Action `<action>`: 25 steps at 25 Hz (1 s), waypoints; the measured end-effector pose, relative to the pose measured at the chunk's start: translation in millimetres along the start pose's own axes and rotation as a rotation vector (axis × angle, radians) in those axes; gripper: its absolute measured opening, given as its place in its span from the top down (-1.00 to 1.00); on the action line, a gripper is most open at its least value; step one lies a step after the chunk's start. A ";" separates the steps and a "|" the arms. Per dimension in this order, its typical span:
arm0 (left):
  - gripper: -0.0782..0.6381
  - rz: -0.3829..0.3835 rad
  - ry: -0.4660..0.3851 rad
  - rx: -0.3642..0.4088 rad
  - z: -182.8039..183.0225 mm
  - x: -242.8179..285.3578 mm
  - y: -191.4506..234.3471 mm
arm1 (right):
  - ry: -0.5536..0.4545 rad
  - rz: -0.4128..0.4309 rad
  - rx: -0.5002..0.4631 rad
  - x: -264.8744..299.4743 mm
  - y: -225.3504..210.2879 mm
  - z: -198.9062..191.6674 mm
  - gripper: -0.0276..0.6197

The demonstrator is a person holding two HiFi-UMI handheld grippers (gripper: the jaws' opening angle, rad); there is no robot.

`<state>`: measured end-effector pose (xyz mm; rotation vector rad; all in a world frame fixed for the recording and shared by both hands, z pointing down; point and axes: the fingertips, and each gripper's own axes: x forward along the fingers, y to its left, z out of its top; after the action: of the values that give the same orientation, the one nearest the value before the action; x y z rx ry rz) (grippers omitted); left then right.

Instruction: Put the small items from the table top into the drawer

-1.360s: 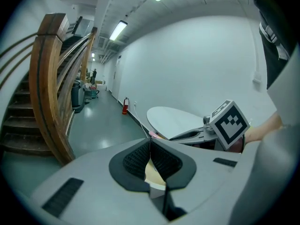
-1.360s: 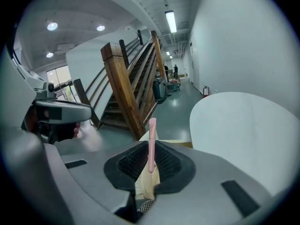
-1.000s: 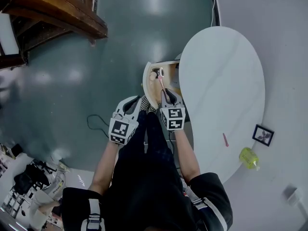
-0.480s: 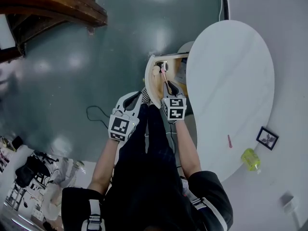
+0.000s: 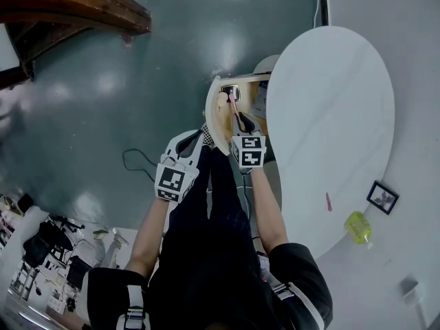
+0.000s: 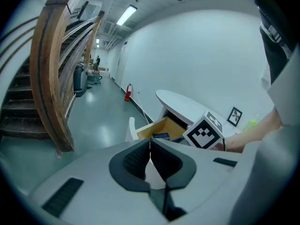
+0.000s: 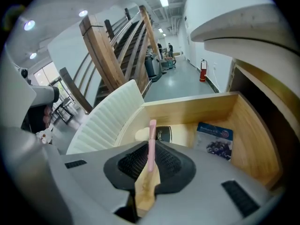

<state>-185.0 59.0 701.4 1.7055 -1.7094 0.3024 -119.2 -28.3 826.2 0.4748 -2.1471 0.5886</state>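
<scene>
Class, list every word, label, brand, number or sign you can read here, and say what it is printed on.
No text can be quoted.
Blue packet with a berry picture in the wooden drawer: white print, too blurred to read.
Small dark box beside it: pale script, too small to read.
Thin pink stick: no print seen.
White cube with black square markers: patterns only, no letters.

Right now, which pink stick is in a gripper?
The pink stick over the drawer, pinched in the right gripper; the other stick lies on the table.
</scene>
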 end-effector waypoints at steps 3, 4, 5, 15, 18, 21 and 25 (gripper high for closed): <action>0.73 -0.006 -0.007 0.002 3.1 1.3 -2.3 | 0.004 0.027 -0.005 2.9 2.5 -2.3 0.71; 0.73 -0.006 -0.008 0.004 3.4 1.7 -2.6 | 0.007 0.042 -0.003 3.9 4.0 -3.5 0.69; 0.73 -0.006 -0.008 0.004 3.4 2.0 -2.9 | 0.010 0.055 0.001 4.3 5.7 -4.5 0.58; 0.73 -0.003 -0.011 0.020 8.6 -6.4 -10.8 | -0.006 0.070 -0.001 -10.3 13.1 -4.7 0.44; 0.73 -0.003 -0.024 0.029 14.4 -9.9 -15.0 | -0.024 0.064 -0.007 -17.9 13.2 1.2 0.44; 0.73 -0.005 -0.035 0.037 21.1 -15.8 -20.8 | -0.048 0.055 -0.020 -29.4 15.0 9.1 0.44; 0.73 -0.001 -0.059 0.050 34.7 -28.1 -30.3 | -0.089 0.055 -0.031 -50.7 20.0 20.6 0.45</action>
<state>-169.8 56.7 649.7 1.7673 -1.7566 0.3000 -113.4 -17.0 769.4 0.4333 -2.2569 0.5735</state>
